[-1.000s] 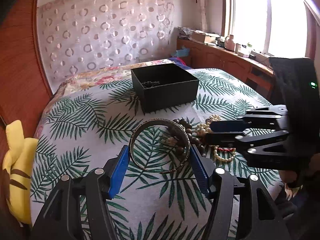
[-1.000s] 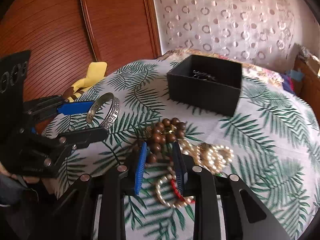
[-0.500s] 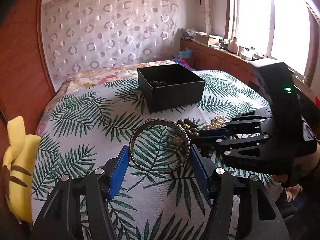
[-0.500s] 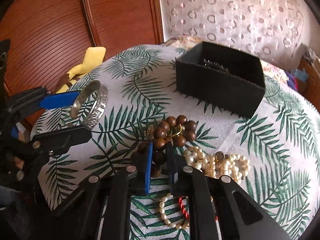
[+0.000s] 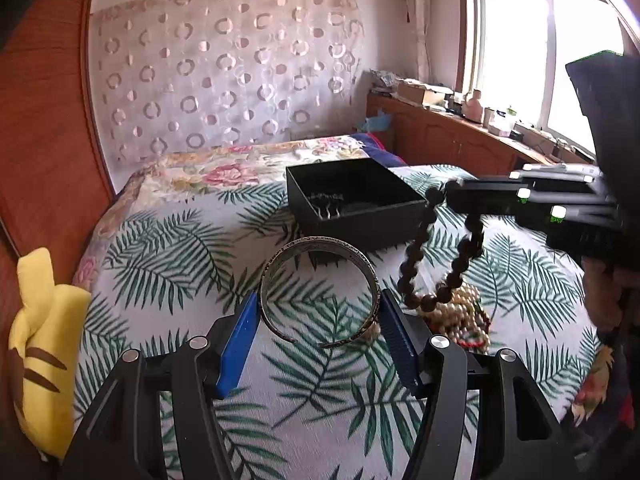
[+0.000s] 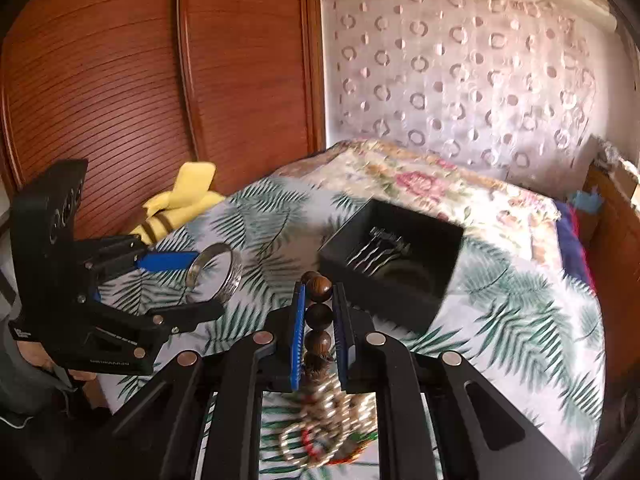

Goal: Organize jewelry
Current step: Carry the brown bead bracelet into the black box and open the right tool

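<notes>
We see open leaf-print bedspread point(image 5: 168, 264) left of the square black open-topped box point(image 5: 352, 200), wide enough for a gripper to pass. To its right, the dangling string of dark wooden beads point(image 5: 416, 264) and the heap of pearl strands point(image 5: 456, 312) crowd the way.

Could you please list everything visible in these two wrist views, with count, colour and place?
Metal bangle: one, silver, held between the left gripper's pads.
Wooden bead bracelet: one, dark brown, hanging from the right gripper.
Pearl and red bracelets: a pile, cream and red, on the bedspread.
Box: one, black, open, mid-bed, dark hairpins inside.
Bedspread: one, white with green leaves.
Plush toy: one, yellow, at the bed's left edge.
Left gripper: black, blue pads.
Right gripper: black, blue pads.
</notes>
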`<state>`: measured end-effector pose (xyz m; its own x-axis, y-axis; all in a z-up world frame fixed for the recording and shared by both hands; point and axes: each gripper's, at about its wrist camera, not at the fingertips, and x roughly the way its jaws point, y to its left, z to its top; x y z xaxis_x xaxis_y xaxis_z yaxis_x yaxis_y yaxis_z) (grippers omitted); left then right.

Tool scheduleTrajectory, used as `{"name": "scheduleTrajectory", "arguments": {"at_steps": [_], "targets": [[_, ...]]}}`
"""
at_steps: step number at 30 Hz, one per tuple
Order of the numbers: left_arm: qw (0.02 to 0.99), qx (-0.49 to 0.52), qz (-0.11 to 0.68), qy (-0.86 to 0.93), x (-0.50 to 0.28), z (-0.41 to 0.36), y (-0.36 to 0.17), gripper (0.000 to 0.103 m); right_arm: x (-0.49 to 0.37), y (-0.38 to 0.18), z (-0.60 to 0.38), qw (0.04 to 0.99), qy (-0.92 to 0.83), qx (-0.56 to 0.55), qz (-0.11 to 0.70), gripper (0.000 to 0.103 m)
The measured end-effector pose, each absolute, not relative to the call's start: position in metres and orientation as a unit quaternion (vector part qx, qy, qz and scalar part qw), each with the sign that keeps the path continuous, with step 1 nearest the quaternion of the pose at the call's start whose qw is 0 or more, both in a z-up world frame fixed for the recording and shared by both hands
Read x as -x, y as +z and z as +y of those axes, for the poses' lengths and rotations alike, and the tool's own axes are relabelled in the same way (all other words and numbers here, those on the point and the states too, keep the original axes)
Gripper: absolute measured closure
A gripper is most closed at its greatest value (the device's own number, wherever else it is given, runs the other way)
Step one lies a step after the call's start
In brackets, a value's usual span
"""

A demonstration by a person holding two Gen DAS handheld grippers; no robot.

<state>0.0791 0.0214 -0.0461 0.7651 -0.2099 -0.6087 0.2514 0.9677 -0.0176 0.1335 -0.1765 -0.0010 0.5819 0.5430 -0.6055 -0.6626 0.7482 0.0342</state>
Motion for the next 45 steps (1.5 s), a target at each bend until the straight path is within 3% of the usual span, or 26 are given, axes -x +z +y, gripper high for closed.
{"name": "scheduleTrajectory", "arguments": {"at_steps": [16, 30, 31, 34, 35, 37, 45], "targets": [[0.942, -0.04, 0.311, -0.119, -0.117, 0.012, -0.036, 0.045, -0.208, 0.036, -0.179, 0.909, 0.289, 0.126, 0.273, 0.088], [0.941, -0.04, 0.313, -0.123, -0.155, -0.005, -0.031, 0.046, -0.262, -0.017, -0.17, 0.9, 0.248, 0.132, 0.333, 0.088], [0.941, -0.04, 0.313, -0.124, -0.158, -0.006, -0.032, 0.054, -0.265, -0.021, -0.171, 0.9, 0.244, 0.131, 0.336, 0.088], [0.94, -0.04, 0.315, -0.125, -0.165, -0.008, -0.033, 0.062, -0.27, -0.027, -0.174, 0.902, 0.235, 0.123, 0.341, 0.088], [0.939, -0.041, 0.316, -0.127, -0.168, -0.01, -0.033, 0.072, -0.271, -0.027, -0.175, 0.902, 0.234, 0.119, 0.343, 0.088], [0.933, -0.032, 0.328, -0.142, -0.176, -0.01, -0.034, 0.076, -0.272, -0.029, -0.177, 0.9, 0.24, 0.111, 0.346, 0.088], [0.926, -0.036, 0.354, -0.127, -0.155, 0.011, -0.052, 0.073, -0.258, -0.03, -0.179, 0.895, 0.257, 0.117, 0.345, 0.087]]}}
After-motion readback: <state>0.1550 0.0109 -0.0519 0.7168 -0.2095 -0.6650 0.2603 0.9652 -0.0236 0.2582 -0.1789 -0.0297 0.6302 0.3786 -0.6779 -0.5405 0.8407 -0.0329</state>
